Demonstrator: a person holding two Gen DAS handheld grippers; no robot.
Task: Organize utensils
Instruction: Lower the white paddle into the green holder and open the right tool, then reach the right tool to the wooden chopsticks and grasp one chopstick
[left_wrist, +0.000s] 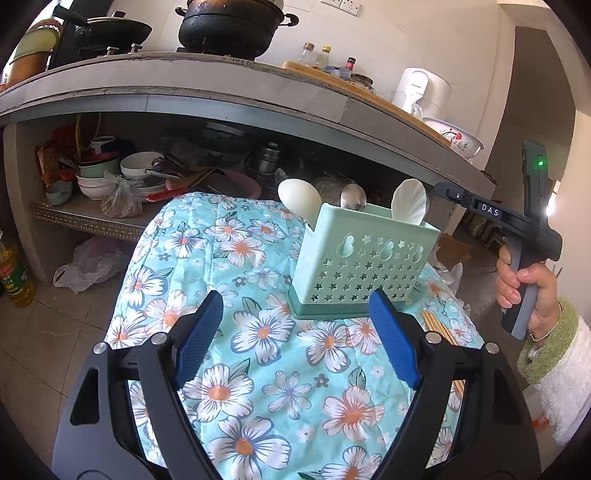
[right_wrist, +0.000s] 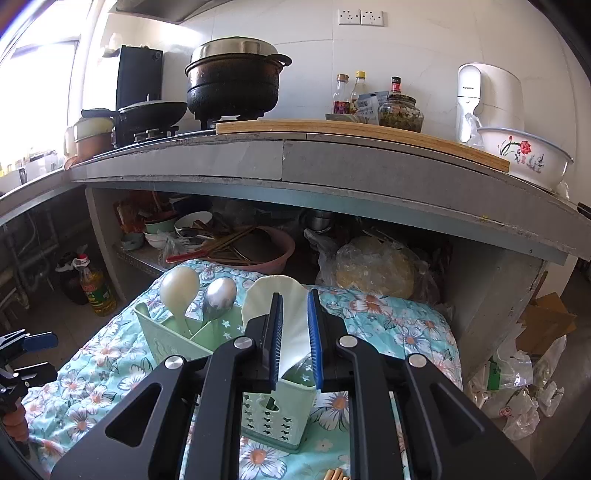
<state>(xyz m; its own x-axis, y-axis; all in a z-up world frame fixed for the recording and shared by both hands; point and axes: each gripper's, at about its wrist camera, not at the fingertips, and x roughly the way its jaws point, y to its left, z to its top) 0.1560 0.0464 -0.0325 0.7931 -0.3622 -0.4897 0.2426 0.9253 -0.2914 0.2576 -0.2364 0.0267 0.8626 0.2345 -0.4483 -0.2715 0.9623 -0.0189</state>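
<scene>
Right gripper (right_wrist: 295, 339), jaws narrowed around the white shell-shaped plastic scoop (right_wrist: 275, 295), which stands in the mint-green perforated plastic utensil caddy (left_wrist: 364, 258). Contact unclear, likely releasing. Left gripper (left_wrist: 299, 336) waits, jaws apart. Wooden chopsticks (left_wrist: 437, 326) probably next.

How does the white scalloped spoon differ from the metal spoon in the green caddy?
The white scalloped spoon has a broad, shell-shaped, matte bowl; the metal spoon has a smaller, smooth, shiny oval one. The right gripper has its fingers closed around the scalloped spoon, while the metal spoon stands free. They sit in different compartments of the green caddy. Both stand bowl-up.
</scene>
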